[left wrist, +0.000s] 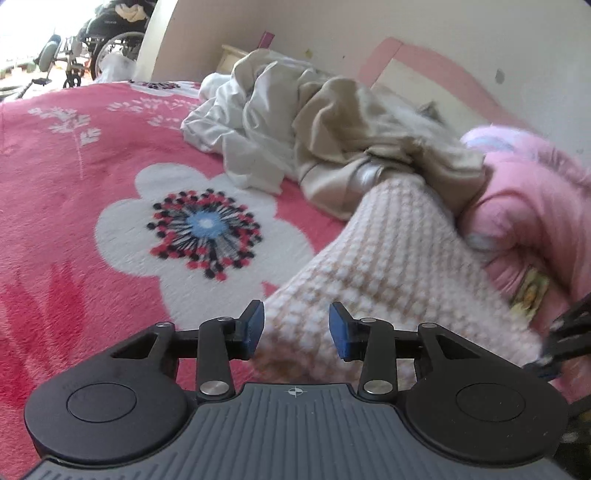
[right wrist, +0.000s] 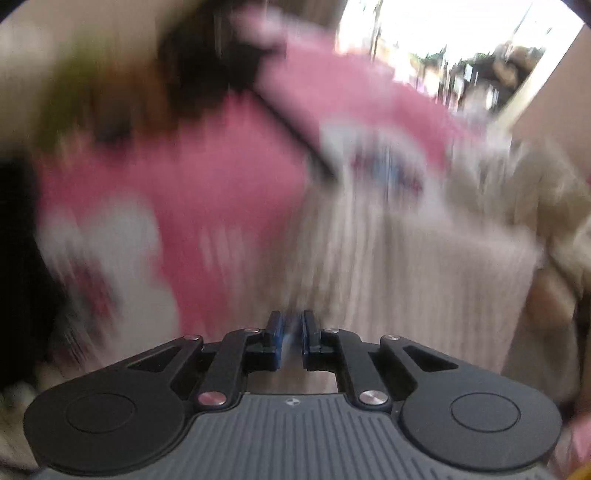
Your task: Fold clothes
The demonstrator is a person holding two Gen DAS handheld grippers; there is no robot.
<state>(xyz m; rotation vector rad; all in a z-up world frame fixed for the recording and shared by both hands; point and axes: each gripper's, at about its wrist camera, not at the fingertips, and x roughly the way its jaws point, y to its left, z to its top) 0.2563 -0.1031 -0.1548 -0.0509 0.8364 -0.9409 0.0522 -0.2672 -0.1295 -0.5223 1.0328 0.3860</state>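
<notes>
A cream and beige waffle-knit garment point(left wrist: 391, 258) stretches from the clothes pile down to my left gripper point(left wrist: 297, 326). That gripper is open, its blue pads on either side of the garment's near edge. In the blurred right wrist view the same knit garment point(right wrist: 406, 258) runs away from my right gripper point(right wrist: 291, 339), whose pads are pressed almost together on its edge. The right gripper point(left wrist: 554, 350) also shows at the right edge of the left wrist view, against the garment's side.
A pink floral blanket point(left wrist: 92, 184) covers the bed. A heap of white and beige clothes point(left wrist: 295, 122) lies at the back, with a pink garment point(left wrist: 535, 192) to its right. A pink headboard point(left wrist: 424, 62) and the wall stand behind; a wheelchair point(left wrist: 110, 33) is far left.
</notes>
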